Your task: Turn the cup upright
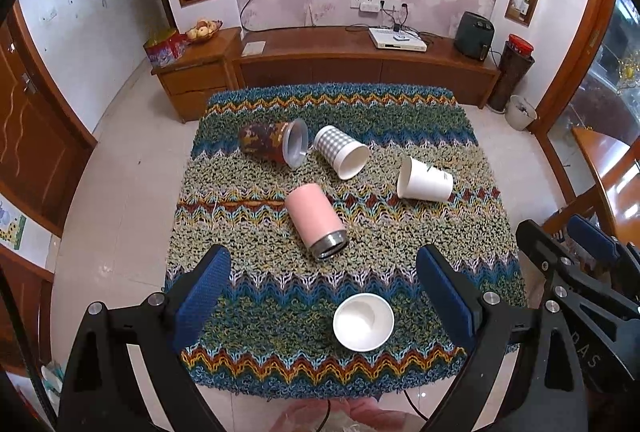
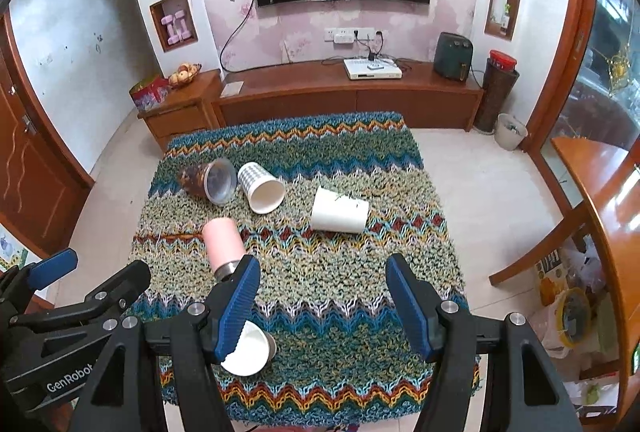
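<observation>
A white paper cup stands upright near the table's front edge; in the right wrist view my left finger partly hides it. Lying on their sides are a pink tumbler, a checked paper cup, a white paper cup with a leaf print and a brown patterned tumbler. My left gripper is open above the upright cup. My right gripper is open and empty above the table's front; it also shows at the right edge of the left wrist view.
The table wears a shaggy zigzag cloth. A wooden TV cabinet stands behind it, a wooden chair and table to the right, and a small white bin on the floor.
</observation>
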`<state>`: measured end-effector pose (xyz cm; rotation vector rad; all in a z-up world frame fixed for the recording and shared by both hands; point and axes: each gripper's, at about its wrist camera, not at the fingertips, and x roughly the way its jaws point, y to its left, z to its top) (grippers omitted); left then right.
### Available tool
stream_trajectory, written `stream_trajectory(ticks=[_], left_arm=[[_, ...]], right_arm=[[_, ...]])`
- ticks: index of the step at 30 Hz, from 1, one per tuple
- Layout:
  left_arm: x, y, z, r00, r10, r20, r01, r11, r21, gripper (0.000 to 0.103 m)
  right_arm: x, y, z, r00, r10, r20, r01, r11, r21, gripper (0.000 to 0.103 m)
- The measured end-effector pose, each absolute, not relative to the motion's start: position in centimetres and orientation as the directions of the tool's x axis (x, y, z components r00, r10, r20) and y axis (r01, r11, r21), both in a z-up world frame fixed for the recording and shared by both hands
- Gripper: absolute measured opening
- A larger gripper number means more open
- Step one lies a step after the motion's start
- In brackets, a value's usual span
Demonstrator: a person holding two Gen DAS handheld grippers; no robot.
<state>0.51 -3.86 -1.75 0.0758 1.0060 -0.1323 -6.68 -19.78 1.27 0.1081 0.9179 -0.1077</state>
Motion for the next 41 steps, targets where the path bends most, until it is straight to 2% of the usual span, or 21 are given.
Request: stream_trajectory(ticks=[41], left_arm=[[0.5, -3.1, 1.5, 0.633, -0.080, -0.770, 0.140, 0.990, 0.012, 0.095]], right_arm=[[-6.9, -19.2, 3.7, 0.671, -0.061, -0.739, 0.139, 0.989, 0.045, 0.066]])
